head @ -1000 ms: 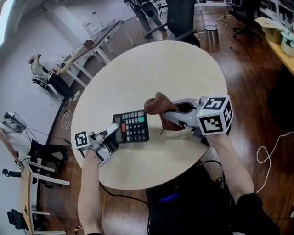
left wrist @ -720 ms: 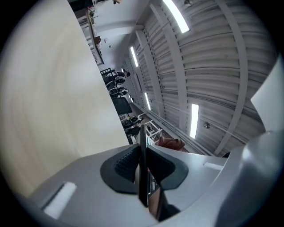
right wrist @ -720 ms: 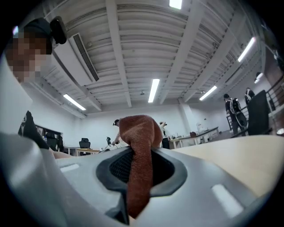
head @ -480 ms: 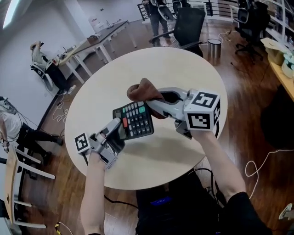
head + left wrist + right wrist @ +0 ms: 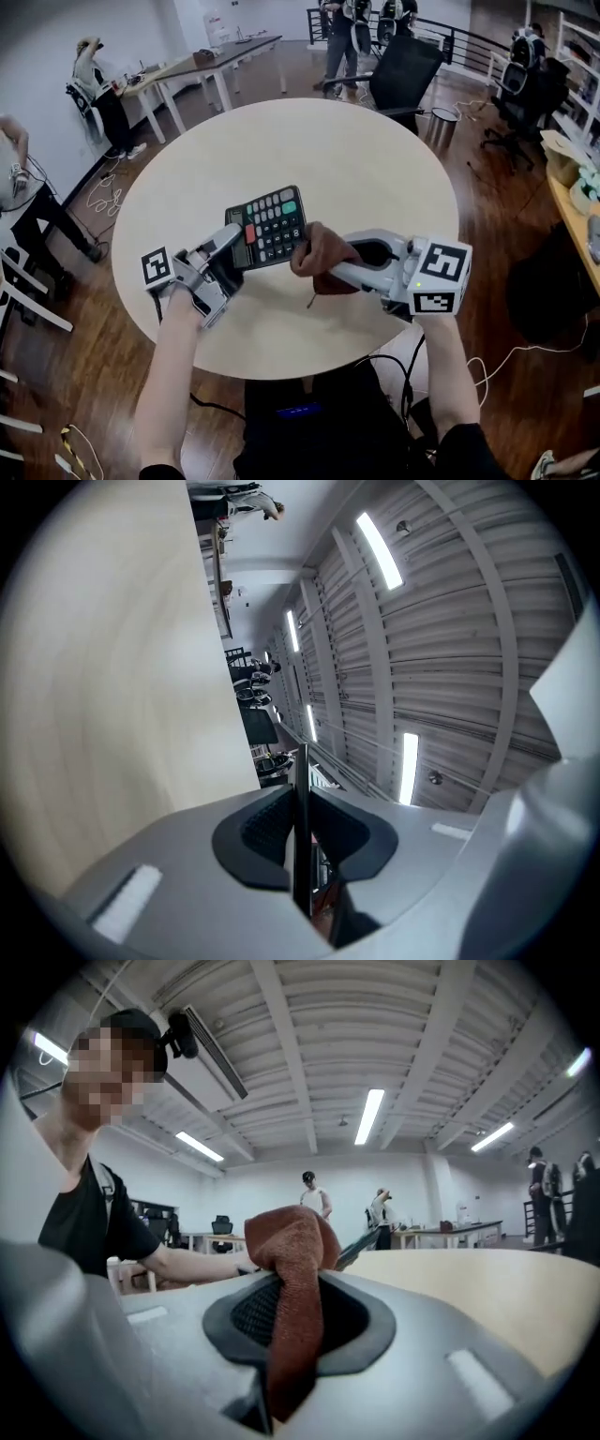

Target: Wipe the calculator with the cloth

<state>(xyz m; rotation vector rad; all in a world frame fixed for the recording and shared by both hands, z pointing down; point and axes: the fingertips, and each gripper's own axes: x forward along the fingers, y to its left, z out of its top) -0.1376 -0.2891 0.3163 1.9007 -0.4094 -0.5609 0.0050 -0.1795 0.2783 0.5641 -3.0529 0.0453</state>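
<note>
A black calculator [image 5: 267, 228] with grey, red and green keys is held tilted above the round table [image 5: 281, 150]. My left gripper [image 5: 228, 246] is shut on its near left edge; in the left gripper view the calculator [image 5: 302, 827] shows edge-on as a thin dark line between the pads. My right gripper [image 5: 330, 270] is shut on a reddish-brown cloth [image 5: 319, 255], whose bunched end lies against the calculator's lower right corner. In the right gripper view the cloth [image 5: 295, 1283] fills the gap between the pads and the calculator [image 5: 361, 1241] peeks out behind it.
Beyond the table stand a black office chair [image 5: 403, 70], a small bin [image 5: 443, 122] and long desks [image 5: 216, 56]. People stand at the far side [image 5: 342, 33] and at the left [image 5: 98, 89]. Cables lie on the wooden floor [image 5: 525, 347].
The right gripper with the cloth has come down from the calculator's top edge to its lower right corner. The calculator has tilted further in the left gripper. The head view has shifted.
</note>
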